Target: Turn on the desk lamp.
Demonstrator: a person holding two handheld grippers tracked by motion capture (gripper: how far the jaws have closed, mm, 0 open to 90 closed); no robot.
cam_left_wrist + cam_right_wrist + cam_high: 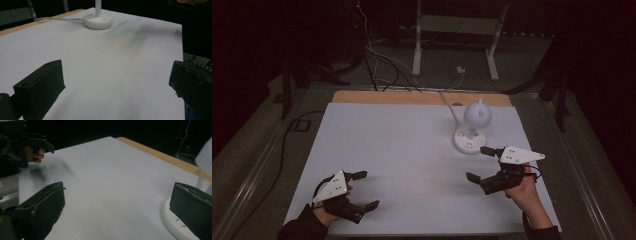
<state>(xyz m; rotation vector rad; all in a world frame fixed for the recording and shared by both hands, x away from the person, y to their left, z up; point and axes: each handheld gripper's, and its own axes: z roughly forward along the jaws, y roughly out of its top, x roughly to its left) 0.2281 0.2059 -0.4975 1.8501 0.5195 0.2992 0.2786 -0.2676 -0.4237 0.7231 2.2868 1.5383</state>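
A white desk lamp stands at the right back of the white table, its round base under a tilted globe head. My right gripper hovers just in front of the base, open, with nothing between its jaws; in the right gripper view the base sits beside the right jaw. My left gripper is at the near left corner, open and empty. In the left gripper view the lamp base lies far ahead, past the spread jaws.
The lamp's white cord runs off the back over a wooden strip. Cables and a white stand sit on the floor behind. The person's other hand shows at the top left of the right gripper view.
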